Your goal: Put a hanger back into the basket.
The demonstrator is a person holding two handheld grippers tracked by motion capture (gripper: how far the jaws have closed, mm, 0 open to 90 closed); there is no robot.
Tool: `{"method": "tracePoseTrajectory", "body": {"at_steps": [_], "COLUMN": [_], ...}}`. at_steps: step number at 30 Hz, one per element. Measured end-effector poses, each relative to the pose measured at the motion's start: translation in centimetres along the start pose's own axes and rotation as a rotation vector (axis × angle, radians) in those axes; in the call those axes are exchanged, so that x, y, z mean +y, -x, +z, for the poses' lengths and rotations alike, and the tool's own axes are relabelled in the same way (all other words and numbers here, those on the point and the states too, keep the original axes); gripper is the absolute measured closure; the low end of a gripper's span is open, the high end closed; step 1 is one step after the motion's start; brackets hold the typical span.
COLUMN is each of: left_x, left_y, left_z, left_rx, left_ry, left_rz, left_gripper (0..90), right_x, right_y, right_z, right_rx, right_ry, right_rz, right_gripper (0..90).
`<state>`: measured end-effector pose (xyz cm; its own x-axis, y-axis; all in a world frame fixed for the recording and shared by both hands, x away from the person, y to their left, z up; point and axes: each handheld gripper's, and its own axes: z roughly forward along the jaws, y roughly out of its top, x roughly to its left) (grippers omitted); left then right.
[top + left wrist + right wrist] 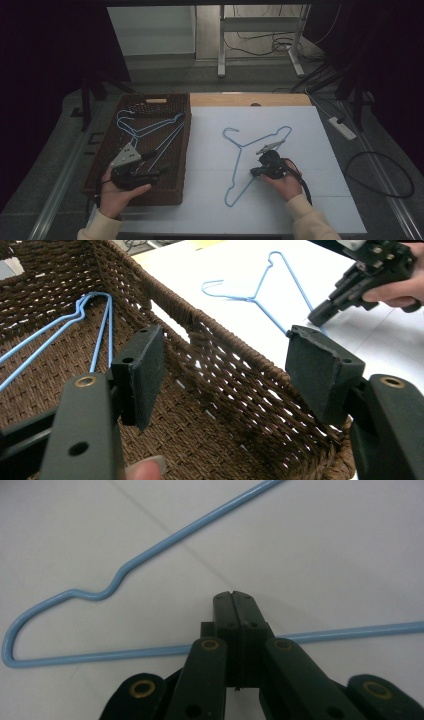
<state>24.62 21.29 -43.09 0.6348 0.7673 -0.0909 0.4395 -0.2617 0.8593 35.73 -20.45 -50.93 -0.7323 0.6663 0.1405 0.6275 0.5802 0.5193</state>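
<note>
A blue wire hanger (pixel 241 146) lies flat on the white table sheet (pixel 315 160). My right gripper (pixel 253 172) is shut, with its tips down over the hanger's long bottom wire. In the right gripper view the shut jaws (pixel 234 597) hide a stretch of that wire (pixel 100 655), which crosses under them and is not between the pads. My left gripper (pixel 159 173) hovers open inside a brown wicker basket (pixel 165 197), nothing between its jaws (pixel 225 350). More blue hangers (pixel 150 130) (pixel 95 315) lie in the basket. The left gripper view also shows the table hanger (pixel 251 299) and the right gripper (pixel 320 317).
The basket's woven wall (pixel 235 370) stands between my left gripper and the sheet. A wooden table edge (pixel 250 99) runs behind the sheet. On the floor to the right lie a power strip (pixel 342 127) and cables (pixel 380 175). A metal frame (pixel 220 50) stands at the back.
</note>
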Motion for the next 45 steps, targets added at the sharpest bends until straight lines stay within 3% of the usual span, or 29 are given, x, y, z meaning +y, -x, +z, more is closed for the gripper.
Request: {"method": "tracePoseTrajectory", "body": {"at_steps": [7,12,16,21,24,32,45], "left_x": [0.0,0.0,-0.1,0.0,-0.1,0.0,0.0], "left_y": [0.1,0.0,0.0,0.1,0.0,0.0,0.2], "left_z": [0.0,0.1,0.2,0.2,0.2,0.1,0.2], "left_rx": [-0.002,-0.002,-0.004,-0.006,-0.004,-0.007,-0.011], "left_ry": [-0.001,-0.002,-0.006,-0.007,-0.007,-0.003,-0.004], "left_rz": [0.001,-0.001,-0.001,0.002,0.0,0.002,0.002], "left_gripper": [32.6,32.6,32.6,32.6,32.6,32.6,32.6], "right_x": [-1.3,-1.4,-0.7,0.2,0.3,-0.5,-4.7], "right_y": [0.2,0.3,2.0,4.2,4.9,4.8,3.8], "right_z": [-0.8,-0.9,-1.1,-0.9,-0.9,-1.5,-4.1], "right_rx": [0.012,0.0,-0.044,-0.111,-0.116,-0.142,-0.129], "right_ry": [0.013,0.018,0.052,0.042,0.04,0.023,0.025], "right_rz": [0.023,0.009,0.048,0.076,0.093,0.094,0.1], "right_gripper": [90.0,90.0,90.0,90.0,90.0,90.0,90.0]}}
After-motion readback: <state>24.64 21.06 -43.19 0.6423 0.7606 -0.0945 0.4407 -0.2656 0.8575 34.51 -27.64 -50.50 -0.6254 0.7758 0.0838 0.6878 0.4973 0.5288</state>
